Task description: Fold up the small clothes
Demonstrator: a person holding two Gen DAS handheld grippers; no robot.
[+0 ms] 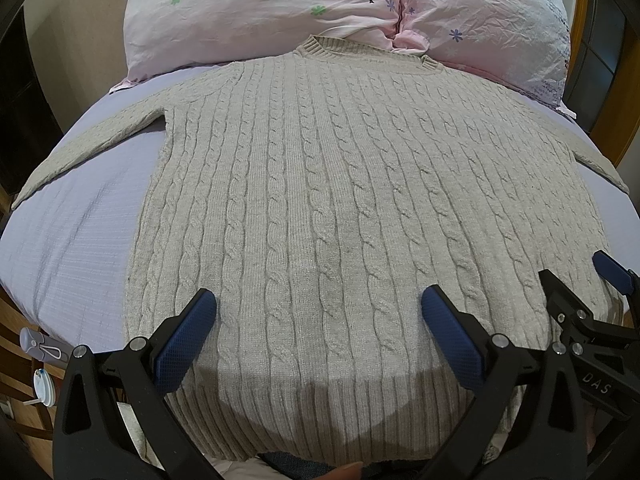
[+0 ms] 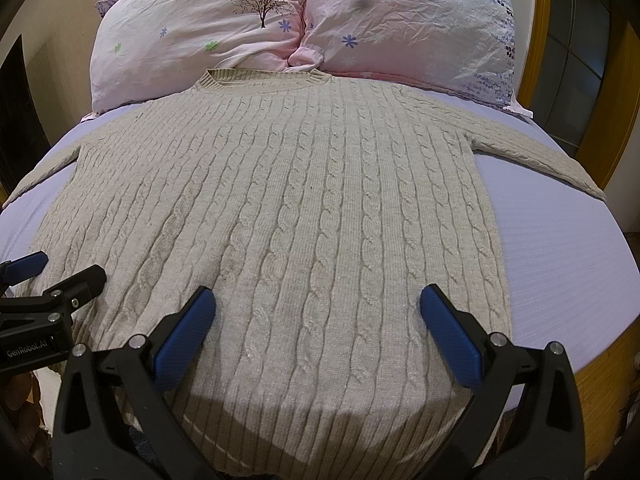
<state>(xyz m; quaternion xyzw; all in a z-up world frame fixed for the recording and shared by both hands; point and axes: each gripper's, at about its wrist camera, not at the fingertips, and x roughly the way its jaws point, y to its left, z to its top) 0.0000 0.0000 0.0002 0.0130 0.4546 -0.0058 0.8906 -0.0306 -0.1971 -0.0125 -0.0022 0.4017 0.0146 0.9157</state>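
The left tongs (image 1: pixel 319 304), black-armed with blue textured pads, are held spread wide with nothing between the pads, just above the lower part of a beige cable-knit sweater (image 1: pixel 344 200). The right tongs (image 2: pixel 318 303), of the same make, are likewise spread and unloaded over the same lower part, to the right of the left tongs. Each pair is seen only partly by the other's camera: the right tongs (image 1: pixel 580 280) are cut off at the right edge of the left wrist view, and the left tongs (image 2: pixel 60 268) at the left edge of the right wrist view.

The sweater (image 2: pixel 280 208) is laid flat on a bed covered by a pale lilac sheet (image 1: pixel 88 248), with its ribbed hem nearest the tongs and its ribbed collar farthest from them. The hem is darkened by shadow, and its lowest edge is partly hidden behind the tong arms. Both sleeves are spread outward from the sweater body; their cuffs run toward the frame edges and cannot be made out.

Beyond the sweater's collar, two pink pillows printed with flowers and a tree (image 2: pixel 200 28) are propped side by side, the collar touching them. Left of the sweater's hem, past the bed's edge, small whitish objects (image 1: pixel 40 348) are seen but are too distorted to identify.
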